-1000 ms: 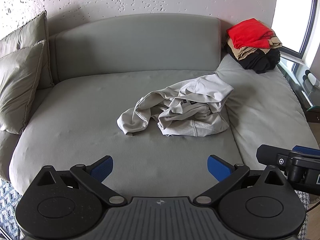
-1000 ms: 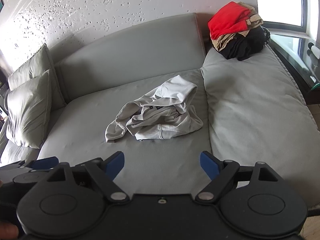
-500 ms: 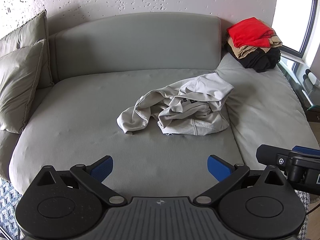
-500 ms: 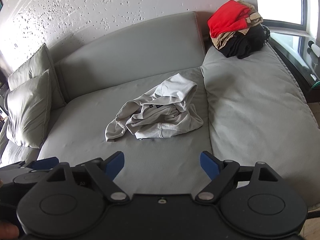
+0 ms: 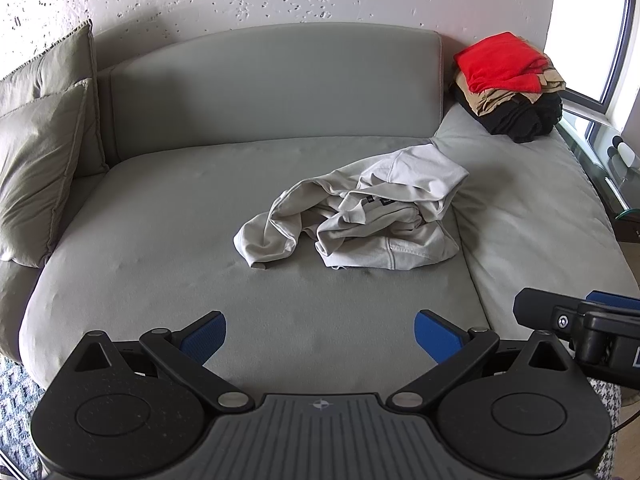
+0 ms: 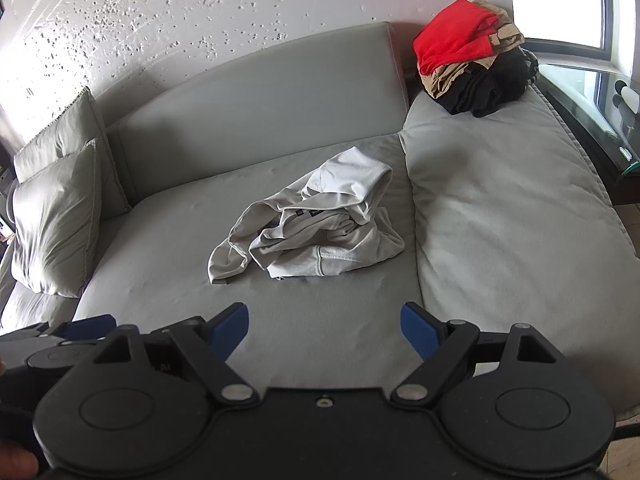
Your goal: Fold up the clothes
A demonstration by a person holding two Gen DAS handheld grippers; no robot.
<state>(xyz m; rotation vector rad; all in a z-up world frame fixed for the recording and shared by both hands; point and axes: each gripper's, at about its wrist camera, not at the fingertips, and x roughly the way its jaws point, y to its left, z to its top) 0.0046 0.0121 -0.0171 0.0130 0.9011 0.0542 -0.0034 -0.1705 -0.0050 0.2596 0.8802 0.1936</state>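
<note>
With both my left gripper [image 5: 320, 330] and right gripper [image 6: 324, 328] spread wide and empty above the sofa [image 5: 168, 264], the crumpled shirt [image 5: 360, 220] lay mid-seat, unfolded; I judged the next move was reaching in to flatten it.

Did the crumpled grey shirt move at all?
No. The shirt lies in the same spot beside the sofa's cushion seam, same crumple.

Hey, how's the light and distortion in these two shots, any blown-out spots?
Left wrist view: window at right blown out white, sofa edges bowed by fisheye. Right wrist view: window also overexposed, glare washing the wall at left; crumpled grey garment sharp.
</note>
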